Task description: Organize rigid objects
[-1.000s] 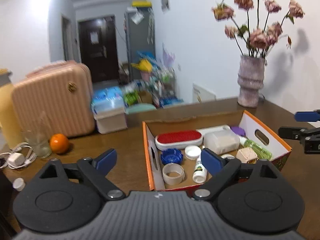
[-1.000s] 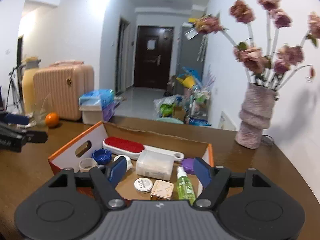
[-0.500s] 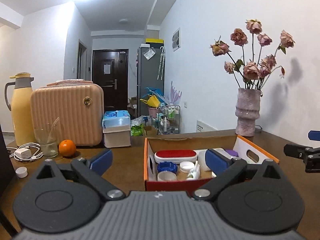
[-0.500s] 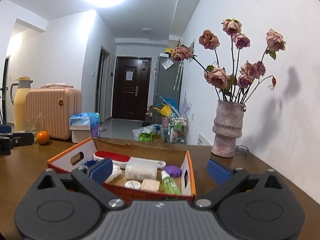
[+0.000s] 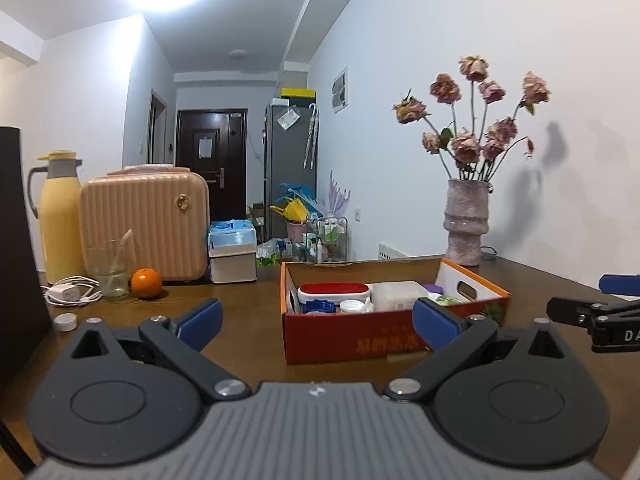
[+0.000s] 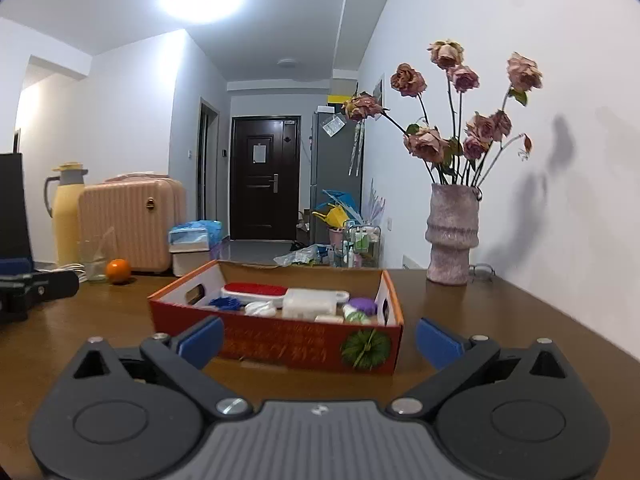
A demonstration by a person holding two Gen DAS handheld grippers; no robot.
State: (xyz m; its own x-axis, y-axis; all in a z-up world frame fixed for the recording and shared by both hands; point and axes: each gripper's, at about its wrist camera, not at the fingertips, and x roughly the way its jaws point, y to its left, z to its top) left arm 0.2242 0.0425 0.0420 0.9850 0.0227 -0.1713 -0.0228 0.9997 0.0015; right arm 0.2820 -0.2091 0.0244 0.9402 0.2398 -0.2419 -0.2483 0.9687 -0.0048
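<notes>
An orange-red cardboard box (image 5: 360,340) (image 6: 280,344) stands on the brown table (image 5: 248,308). It holds a red-and-white brush (image 5: 334,290) (image 6: 256,290), a clear plastic case (image 5: 396,294) (image 6: 310,300), a blue lid (image 5: 318,306), a white cap (image 5: 352,306) and a purple lid (image 6: 362,304). My left gripper (image 5: 318,320) is open and empty, low in front of the box's near-left corner. My right gripper (image 6: 319,340) is open and empty too, facing the box's long side. The right gripper's fingers (image 5: 580,312) show at the far right of the left wrist view.
A vase of dried roses (image 5: 466,220) (image 6: 452,236) stands behind the box by the wall. At the left are an orange (image 5: 147,283), a glass (image 5: 108,268), a pink suitcase (image 5: 144,224), a yellow thermos (image 5: 60,216), a charger with cable (image 5: 66,292) and a small white cap (image 5: 65,322).
Both grippers have drawn back from above the box and sunk towards the table, now looking nearly level at its side walls. Both pairs of jaws have spread wider.
</notes>
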